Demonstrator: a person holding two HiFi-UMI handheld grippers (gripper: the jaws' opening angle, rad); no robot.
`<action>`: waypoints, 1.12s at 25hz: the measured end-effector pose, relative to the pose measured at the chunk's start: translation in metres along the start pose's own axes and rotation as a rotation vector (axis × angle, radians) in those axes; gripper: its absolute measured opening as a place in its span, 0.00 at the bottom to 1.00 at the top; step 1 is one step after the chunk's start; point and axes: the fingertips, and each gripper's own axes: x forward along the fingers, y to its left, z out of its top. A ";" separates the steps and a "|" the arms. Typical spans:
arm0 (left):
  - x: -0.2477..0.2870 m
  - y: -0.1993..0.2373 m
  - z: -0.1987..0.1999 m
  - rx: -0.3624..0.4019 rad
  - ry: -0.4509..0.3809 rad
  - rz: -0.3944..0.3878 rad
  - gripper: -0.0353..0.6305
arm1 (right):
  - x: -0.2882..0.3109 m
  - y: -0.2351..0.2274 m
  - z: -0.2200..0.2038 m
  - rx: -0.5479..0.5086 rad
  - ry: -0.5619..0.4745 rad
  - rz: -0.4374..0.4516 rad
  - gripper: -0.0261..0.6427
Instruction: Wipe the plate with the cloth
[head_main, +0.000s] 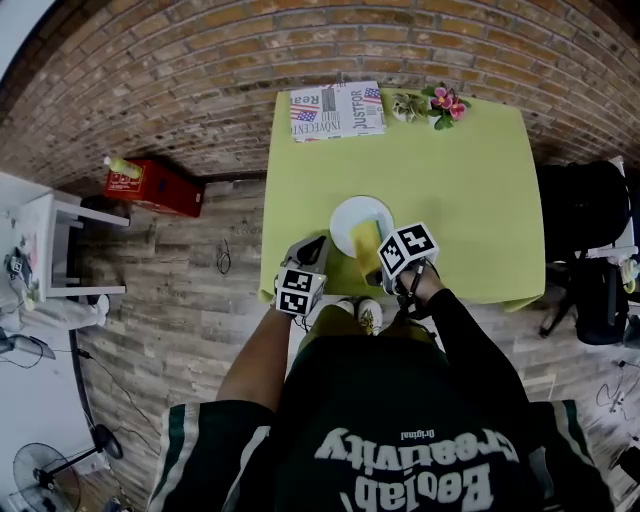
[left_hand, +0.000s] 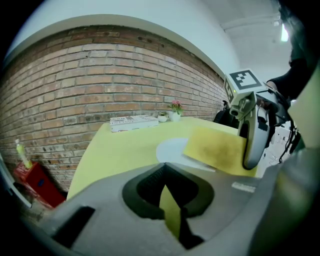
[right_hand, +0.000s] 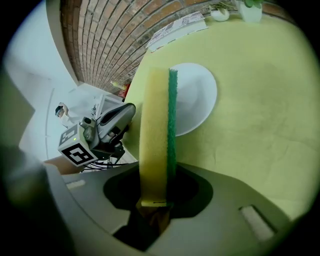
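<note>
One sponge, clamped in my right gripper, pointed lengthwise up-frame over the plate; my left gripper gaped narrowly, empty.

"JUSTFOR" and "INNOCENT" on the newspaper

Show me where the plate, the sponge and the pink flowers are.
plate (head_main: 352, 214), head view, on the bare white part of its far half.
sponge (right_hand: 154, 130), right gripper view, on its yellow side, next to the green layer.
pink flowers (head_main: 446, 101), head view, on the pink blossom.
</note>
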 end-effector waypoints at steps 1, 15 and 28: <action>0.000 0.000 0.000 0.000 0.000 0.000 0.06 | -0.002 -0.003 -0.001 0.009 -0.006 0.000 0.25; 0.001 -0.002 -0.001 0.010 0.008 0.008 0.06 | -0.027 -0.039 -0.004 0.113 -0.089 -0.021 0.25; 0.001 -0.002 0.000 0.008 0.003 0.005 0.06 | -0.026 -0.026 0.004 0.065 -0.116 0.006 0.25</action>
